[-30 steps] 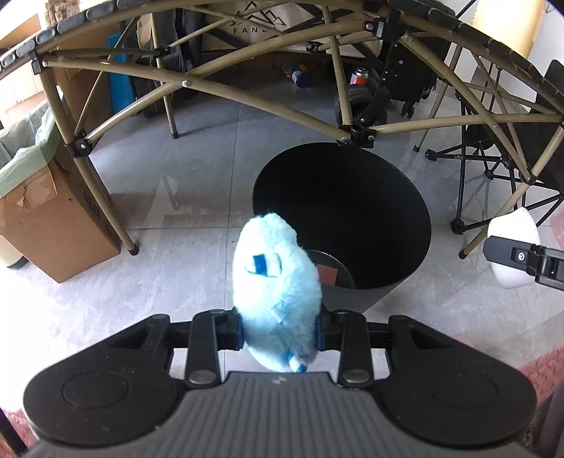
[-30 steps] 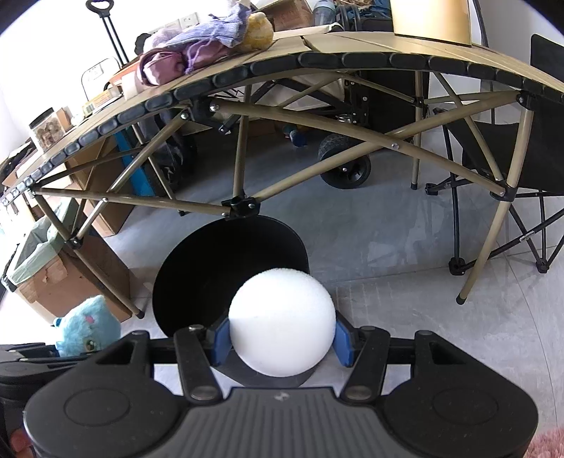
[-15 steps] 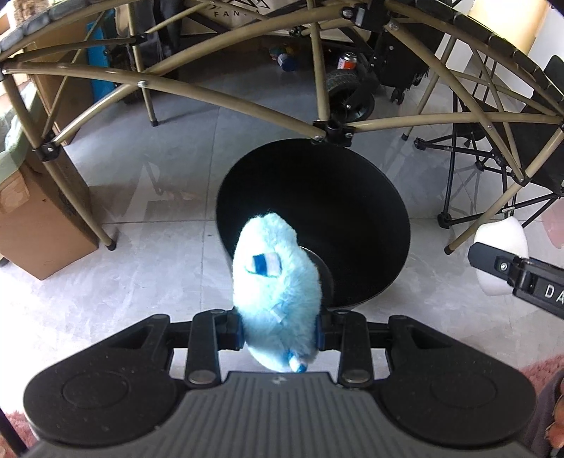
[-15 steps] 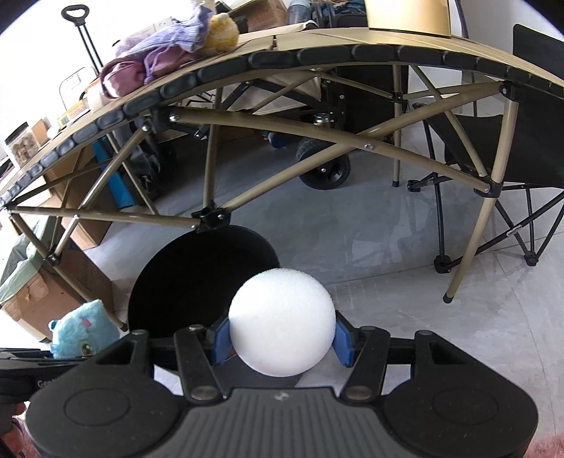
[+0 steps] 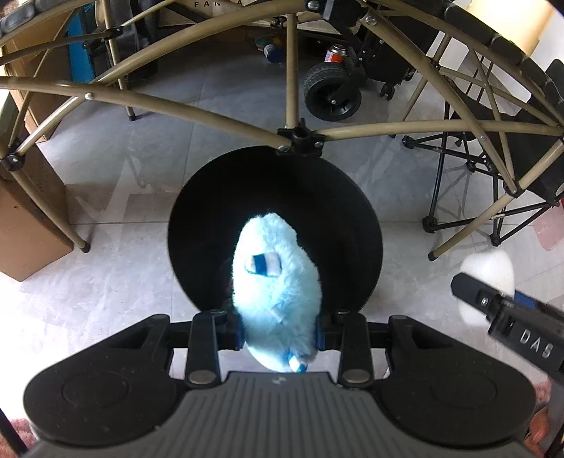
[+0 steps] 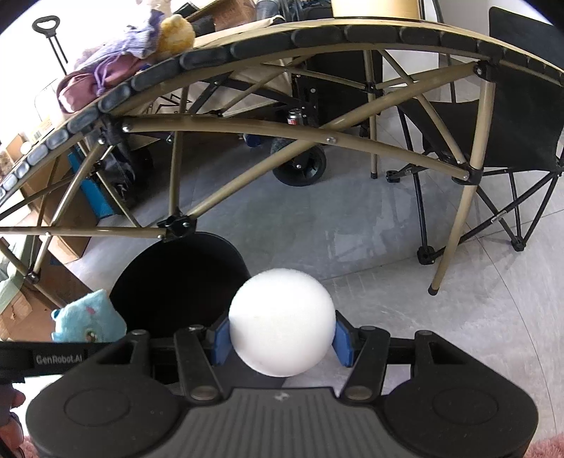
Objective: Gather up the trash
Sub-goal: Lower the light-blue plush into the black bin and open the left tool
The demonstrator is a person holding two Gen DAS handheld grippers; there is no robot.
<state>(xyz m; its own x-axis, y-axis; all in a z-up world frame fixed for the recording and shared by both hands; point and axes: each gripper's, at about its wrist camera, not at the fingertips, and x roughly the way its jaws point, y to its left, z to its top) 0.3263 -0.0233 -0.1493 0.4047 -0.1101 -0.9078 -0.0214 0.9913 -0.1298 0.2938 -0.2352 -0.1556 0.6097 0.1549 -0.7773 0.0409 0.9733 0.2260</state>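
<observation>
A pale grey tiled floor [image 5: 116, 169] spreads under a folding camp table with olive-tan tube legs [image 5: 292, 63]. In the foreground of the left wrist view, the left gripper [image 5: 280, 333] has its blue-padded fingers [image 5: 239, 334] closed against the sides of a fluffy light-blue plush toy [image 5: 276, 282], which hangs directly above the open mouth of a round black trash bin [image 5: 331, 218] standing on the floor just beyond the table's near edge. At that view's right edge, the right gripper [image 5: 493, 299] enters the frame with a white foam ball [image 5: 491, 269] pinched between its fingers; it sits beside the bin, over bare tile.

From the right wrist view, the right gripper's [image 6: 280, 340] blue pads [image 6: 221, 340] press on both sides of the white ball [image 6: 282, 322], with the bin [image 6: 176, 282] ahead and to the left of the ball. The plush toy [image 6: 88, 317] and the black body of the left gripper [image 6: 56, 354] show at the lower left, at the bin's rim.

Farther back, a black rubber wheel [image 5: 333, 92] of a cart stands under the table, with a can [image 5: 333, 54] behind it. A black folding chair [image 6: 507, 116] stands to the right. Brown cardboard boxes [image 5: 24, 225] sit at the left. On the table's top surface lie a purple cloth bundle [image 6: 105, 77] and a yellow plush [image 6: 176, 31].
</observation>
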